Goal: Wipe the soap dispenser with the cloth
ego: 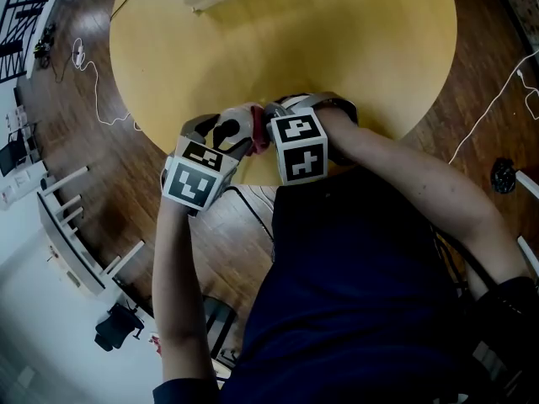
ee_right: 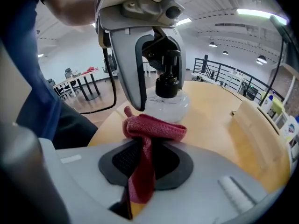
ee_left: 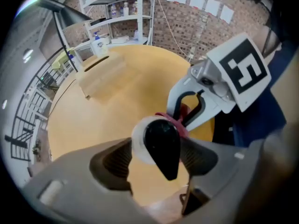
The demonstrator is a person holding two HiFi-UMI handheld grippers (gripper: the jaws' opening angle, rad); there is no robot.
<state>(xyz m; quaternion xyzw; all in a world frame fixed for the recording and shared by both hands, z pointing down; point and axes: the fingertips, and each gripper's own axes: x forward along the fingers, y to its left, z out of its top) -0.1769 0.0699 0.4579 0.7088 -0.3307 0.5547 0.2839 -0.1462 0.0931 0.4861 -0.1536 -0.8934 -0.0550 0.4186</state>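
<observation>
Between left jaws: the left gripper (ee_left: 156, 152) stands wide, its pads closed on the dispenser (ee_left: 140, 141), the clear body against one pad and the black pump beside the other.
Between right jaws: the right gripper (ee_right: 145, 148) is nearly closed and pinches the red cloth (ee_right: 154, 127); a bunch sits ahead of the tips and a tail hangs back between the pads.
Ahead of right jaws: the bunch lies against the dispenser's lower body, which stands on the table (ego: 337, 40) near its edge.
Beyond left jaws: a pale wooden block (ee_left: 100, 73) lies well off across the table, with a shelf (ee_left: 122, 14) of bottles past it.
Writing: sheets (ee_left: 205, 3) on the brick wall and the bottle labels are too small to read; each cube (ego: 297, 146) bears black-and-white squares.
Head view alone: both grippers meet at the table's near edge, with the forearms converging.
Right gripper view alone: the left jaws straddle the pump's neck from above.
Left gripper view alone: brick wall, shelf, sheets.
</observation>
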